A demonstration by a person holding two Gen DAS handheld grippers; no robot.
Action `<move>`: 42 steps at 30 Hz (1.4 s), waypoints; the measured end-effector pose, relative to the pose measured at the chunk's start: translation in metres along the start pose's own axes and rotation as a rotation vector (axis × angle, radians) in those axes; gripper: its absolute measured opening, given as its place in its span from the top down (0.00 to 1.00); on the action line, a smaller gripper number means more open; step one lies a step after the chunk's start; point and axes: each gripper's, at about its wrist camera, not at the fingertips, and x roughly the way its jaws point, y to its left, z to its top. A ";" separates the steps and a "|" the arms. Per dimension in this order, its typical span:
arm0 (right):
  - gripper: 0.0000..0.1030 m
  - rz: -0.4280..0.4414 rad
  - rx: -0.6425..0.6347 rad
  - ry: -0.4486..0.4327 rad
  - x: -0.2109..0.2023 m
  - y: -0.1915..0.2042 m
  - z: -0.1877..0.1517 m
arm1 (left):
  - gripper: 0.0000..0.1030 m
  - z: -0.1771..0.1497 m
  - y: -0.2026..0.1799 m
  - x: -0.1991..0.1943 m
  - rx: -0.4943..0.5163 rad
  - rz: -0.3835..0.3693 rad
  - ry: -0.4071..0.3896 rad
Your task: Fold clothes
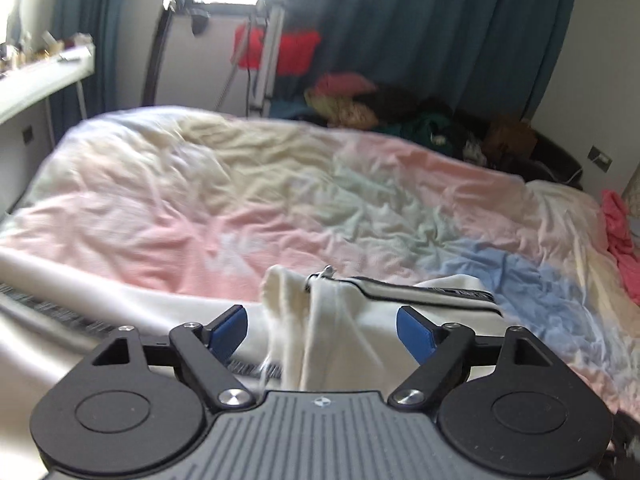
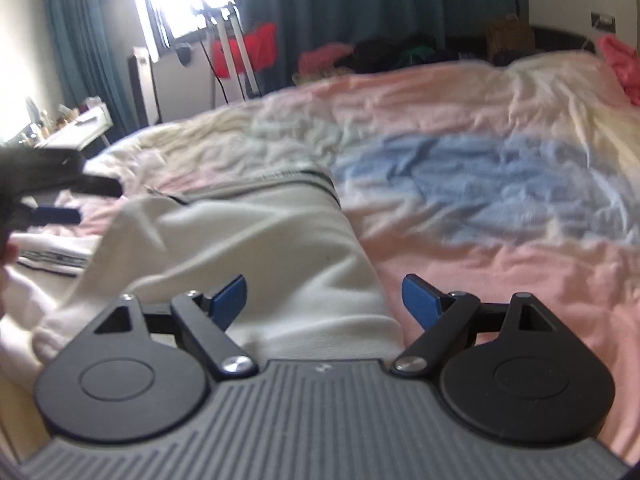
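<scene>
A cream zip-up sweatshirt (image 2: 256,248) lies rumpled on the bed (image 2: 480,184): soft, limp, light. Both the left claw (image 1: 320,328) and right claw (image 2: 324,300) gape wide, empty. The ribbed hem looks the firmest place to pinch.

Garment (image 2: 256,240) on near side of bed (image 2: 480,184); clothes pile (image 1: 400,116) far right; desk (image 1: 36,80) far left.
</scene>
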 end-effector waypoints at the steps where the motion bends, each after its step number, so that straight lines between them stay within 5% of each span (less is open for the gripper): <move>1: 0.16 0.011 -0.004 0.002 -0.006 0.001 0.001 | 0.17 -0.005 0.000 -0.014 0.006 0.002 -0.013; 8: 0.16 0.090 -0.038 -0.052 -0.061 0.017 -0.001 | 0.14 -0.048 -0.008 -0.113 0.047 0.003 -0.107; 18: 0.16 0.140 -0.145 -0.140 -0.104 0.044 -0.014 | 0.06 -0.103 0.007 -0.169 0.042 0.050 -0.196; 29: 0.16 0.141 -0.112 -0.085 -0.082 0.040 -0.017 | 0.04 -0.089 0.089 -0.165 -0.267 0.143 -0.099; 35: 0.16 0.126 -0.094 -0.057 -0.072 0.039 -0.019 | 0.03 -0.081 0.187 -0.163 -0.580 0.216 -0.003; 38: 0.16 0.114 -0.093 -0.042 -0.067 0.040 -0.020 | 0.04 -0.087 0.234 -0.156 -0.733 0.180 0.053; 42: 0.16 0.099 -0.091 -0.022 -0.060 0.041 -0.022 | 0.06 -0.092 0.282 -0.154 -0.812 0.200 0.076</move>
